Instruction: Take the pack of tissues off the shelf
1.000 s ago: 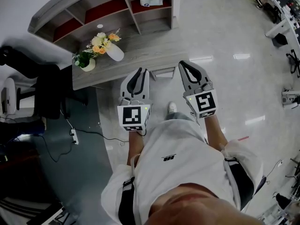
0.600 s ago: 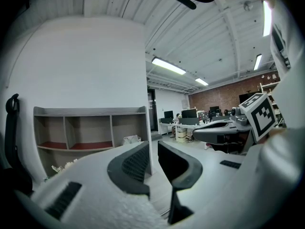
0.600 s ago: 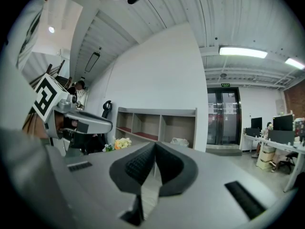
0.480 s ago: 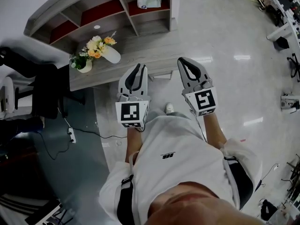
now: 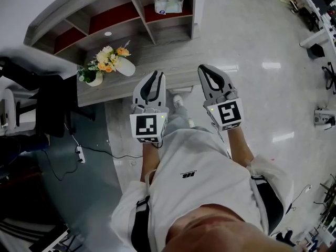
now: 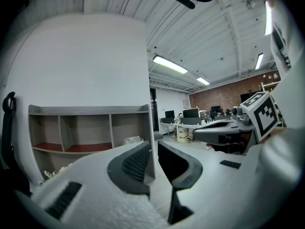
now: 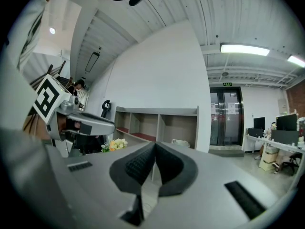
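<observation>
The pack of tissues [image 5: 168, 4] is white with a blue mark and lies in the right-hand compartment of the grey shelf [image 5: 110, 12], well ahead of both grippers. It also shows small in the left gripper view [image 6: 132, 140] and the right gripper view [image 7: 181, 142]. My left gripper [image 5: 156, 75] [image 6: 153, 146] hangs above the desk's front edge, its jaws a narrow gap apart with nothing between them. To its right, my right gripper [image 5: 204, 69] [image 7: 155, 146] is level with it, its pads touching at the tips and holding nothing.
A grey desk [image 5: 163, 54] stands below the shelf and carries two vases of flowers [image 5: 113, 61]. A black office chair [image 5: 50, 106] is at the left, with a power strip and cable [image 5: 80, 152] on the floor. Office desks and chairs [image 5: 317, 30] line the far right.
The person has stepped forward, one foot now under the desk's edge. The shelf and desk have shifted slightly in the head view. Both grippers keep the same pose.
</observation>
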`<action>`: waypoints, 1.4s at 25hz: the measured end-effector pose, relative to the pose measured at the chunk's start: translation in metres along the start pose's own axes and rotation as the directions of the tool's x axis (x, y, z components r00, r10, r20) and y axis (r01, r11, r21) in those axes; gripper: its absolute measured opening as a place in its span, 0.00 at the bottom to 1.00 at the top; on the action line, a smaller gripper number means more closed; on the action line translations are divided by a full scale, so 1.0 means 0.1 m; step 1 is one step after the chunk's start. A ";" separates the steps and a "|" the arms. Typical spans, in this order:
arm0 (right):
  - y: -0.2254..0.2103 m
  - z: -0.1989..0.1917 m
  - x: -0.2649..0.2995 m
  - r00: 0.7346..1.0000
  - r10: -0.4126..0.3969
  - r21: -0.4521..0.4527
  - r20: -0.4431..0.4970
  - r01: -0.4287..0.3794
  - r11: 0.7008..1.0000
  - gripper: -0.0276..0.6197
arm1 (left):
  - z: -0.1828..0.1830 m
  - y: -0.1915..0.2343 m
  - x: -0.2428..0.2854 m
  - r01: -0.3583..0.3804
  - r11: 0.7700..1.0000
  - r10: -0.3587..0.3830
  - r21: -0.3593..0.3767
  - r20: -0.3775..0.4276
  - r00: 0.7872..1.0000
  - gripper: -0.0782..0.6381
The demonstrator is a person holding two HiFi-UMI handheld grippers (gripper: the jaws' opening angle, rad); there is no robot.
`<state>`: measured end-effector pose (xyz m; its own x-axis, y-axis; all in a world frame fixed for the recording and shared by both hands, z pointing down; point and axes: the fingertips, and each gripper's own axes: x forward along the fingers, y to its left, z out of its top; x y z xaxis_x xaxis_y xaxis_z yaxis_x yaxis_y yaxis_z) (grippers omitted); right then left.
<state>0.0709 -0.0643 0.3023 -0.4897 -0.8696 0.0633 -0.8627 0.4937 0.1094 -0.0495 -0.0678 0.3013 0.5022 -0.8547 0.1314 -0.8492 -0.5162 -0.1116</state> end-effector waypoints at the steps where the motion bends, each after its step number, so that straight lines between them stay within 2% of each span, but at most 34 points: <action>1: -0.01 0.00 0.04 1.000 0.001 -0.003 0.000 -0.001 1.000 0.08 | -0.01 0.03 0.03 -0.001 1.000 0.001 -0.002 0.000 1.000 0.21; 17: -0.37 -0.17 0.82 0.999 -0.004 0.009 -0.054 0.004 1.000 0.08 | -0.12 0.47 0.84 0.031 0.999 -0.032 -0.024 -0.024 0.999 0.21; 35: -0.62 -0.37 1.46 0.994 -0.012 0.021 -0.112 0.015 1.000 0.08 | -0.32 0.88 1.52 0.049 0.997 -0.053 -0.052 -0.070 0.996 0.21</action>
<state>0.0577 -0.2224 0.3412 -0.4619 -0.8699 0.1730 -0.8722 0.4809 0.0897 -0.0531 -0.2409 0.3426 0.5335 -0.8203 0.2060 -0.8309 -0.5538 -0.0536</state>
